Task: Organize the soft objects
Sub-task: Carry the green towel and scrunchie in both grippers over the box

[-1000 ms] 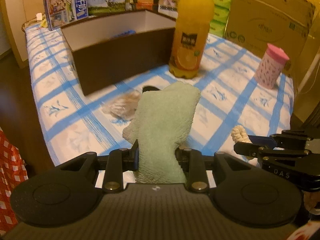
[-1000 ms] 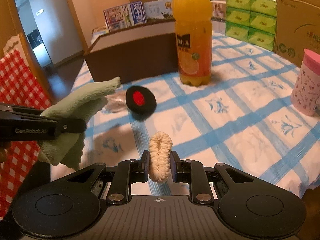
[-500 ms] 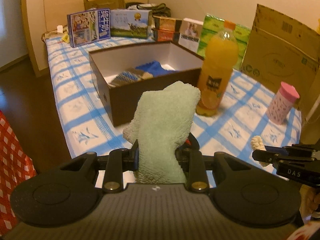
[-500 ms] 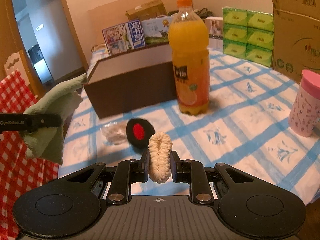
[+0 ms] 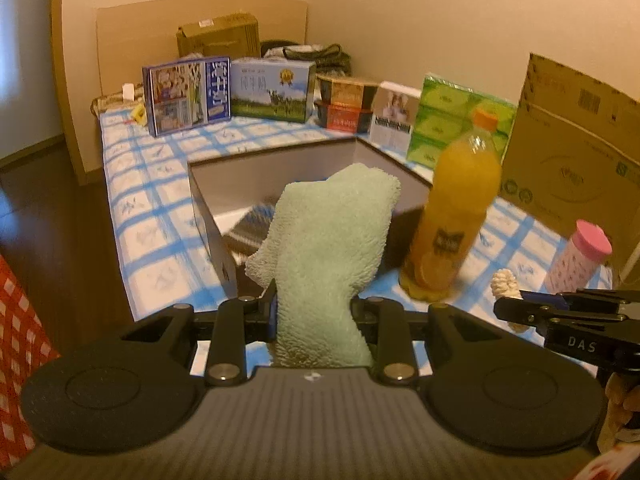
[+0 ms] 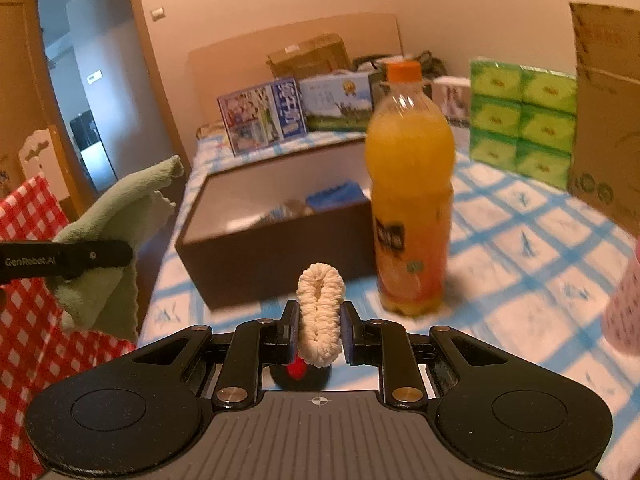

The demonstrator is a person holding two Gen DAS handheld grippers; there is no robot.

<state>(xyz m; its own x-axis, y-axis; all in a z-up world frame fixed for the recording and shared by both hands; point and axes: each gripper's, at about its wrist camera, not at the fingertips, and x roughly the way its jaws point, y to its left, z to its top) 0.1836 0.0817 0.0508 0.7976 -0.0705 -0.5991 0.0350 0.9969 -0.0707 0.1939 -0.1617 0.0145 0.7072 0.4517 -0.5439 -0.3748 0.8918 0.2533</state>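
- Left wrist view: the green towel [image 5: 328,252] is seen clamped between the fingers of the left gripper [image 5: 314,316], held in the air on the near side of the brown box [image 5: 212,236].
- A cream knitted scrunchie [image 6: 320,312] is pinched by the right gripper [image 6: 320,334], also short of the box, beside the juice bottle [image 6: 410,208].
- The bottle could be knocked over if the right gripper is swung toward the box, since it stands just beside the box's near wall.
- The towel's loose lower end could be snagged on the box rim and left draped outside.
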